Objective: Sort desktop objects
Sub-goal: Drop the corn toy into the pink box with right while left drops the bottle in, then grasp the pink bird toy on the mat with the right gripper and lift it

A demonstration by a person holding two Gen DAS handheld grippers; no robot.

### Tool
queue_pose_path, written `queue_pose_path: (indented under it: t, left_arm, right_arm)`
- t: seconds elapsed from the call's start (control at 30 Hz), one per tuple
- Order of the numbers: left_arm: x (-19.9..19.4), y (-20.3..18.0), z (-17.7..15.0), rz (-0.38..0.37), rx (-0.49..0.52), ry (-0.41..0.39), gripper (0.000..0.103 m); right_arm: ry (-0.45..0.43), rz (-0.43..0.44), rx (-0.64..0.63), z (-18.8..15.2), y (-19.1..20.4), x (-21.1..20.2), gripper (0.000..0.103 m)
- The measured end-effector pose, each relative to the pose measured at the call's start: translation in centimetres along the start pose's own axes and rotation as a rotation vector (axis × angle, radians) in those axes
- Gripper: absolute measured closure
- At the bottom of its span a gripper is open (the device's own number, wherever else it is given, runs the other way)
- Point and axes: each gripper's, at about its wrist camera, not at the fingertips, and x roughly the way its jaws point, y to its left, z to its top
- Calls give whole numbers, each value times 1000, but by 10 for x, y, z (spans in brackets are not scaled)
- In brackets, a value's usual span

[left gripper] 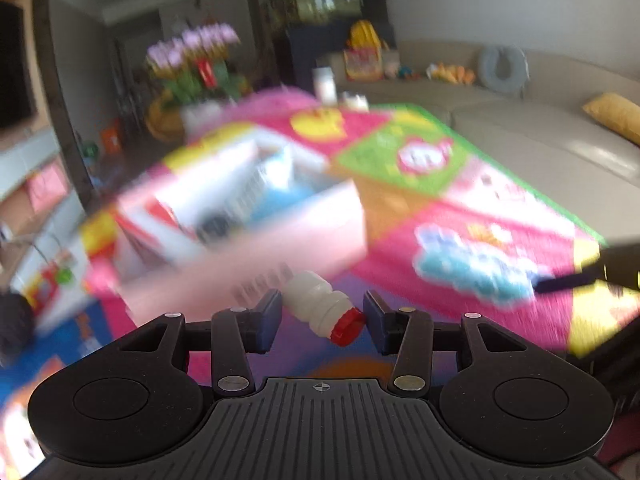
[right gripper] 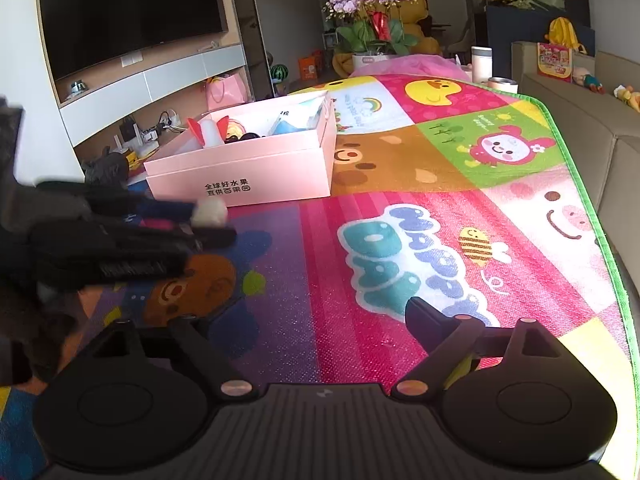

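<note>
My left gripper [left gripper: 322, 312] is shut on a small white bottle with a red cap [left gripper: 320, 307], held above the mat just short of the pink box [left gripper: 240, 216], which is blurred. In the right wrist view the left gripper [right gripper: 212, 220] shows at the left with the white bottle [right gripper: 209, 212] between its fingers, in front of the pink box [right gripper: 256, 164]. The box holds several items, among them a white bottle with red parts [right gripper: 208, 132] and a blue pack [right gripper: 292, 122]. My right gripper [right gripper: 308, 320] is open and empty low over the colourful mat [right gripper: 440, 216].
The mat's green edge [right gripper: 576, 184] runs along the right, with a beige sofa [right gripper: 608, 128] beyond. A white tumbler [right gripper: 481, 64] and a small cup [right gripper: 503, 84] stand at the far end. Flowers [right gripper: 372, 20] and a TV [right gripper: 132, 12] are behind.
</note>
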Motion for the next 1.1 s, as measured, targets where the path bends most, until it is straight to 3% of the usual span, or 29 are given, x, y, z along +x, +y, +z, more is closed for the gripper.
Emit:
queue_pose_path:
  t: [0.13,0.17,0.23,0.33,0.47,0.57,0.67,0.8,0.97,1.03,1.1]
  left_arm:
    - [-8,26,47,189,-34,-193,51]
    - [-8,31,54,236,-43,-237,34]
    - [-2,39,62,281,-43,-257,10]
    - [-3,44,48,249,-62,-203,10]
    - [-14,45,-5,233,-66,-80,9]
    - [-28,60,-42,251,-164,9,8]
    - [-44,84,-69,299,-283,47,6]
    - [-61,115,-90,405,-365,39,6]
    - [-77,152,-115,454,-512,2,6]
    - [-82,162,-121,421,-586,-17,6]
    - [-87,168,-126,409,-633,-46,6]
  right_arm:
    - [10,4,2,0,1,3,13]
    - [14,2,1,0,1,3,13]
    - [17,-2,-3,0,2,3,12]
    - [11,-9,3,-1,1,3,8]
    - [18,-14,19,0,-2,4,6]
    - [42,-9,5,2,0,8,6]
    - [35,-10,-51,13,13,13,6]
    - [-37,44,-190,61,55,15,6]
    - [-59,170,-314,139,128,39,9]
    - [-9,205,-335,169,158,63,26]
    - [60,219,-348,194,188,93,35]
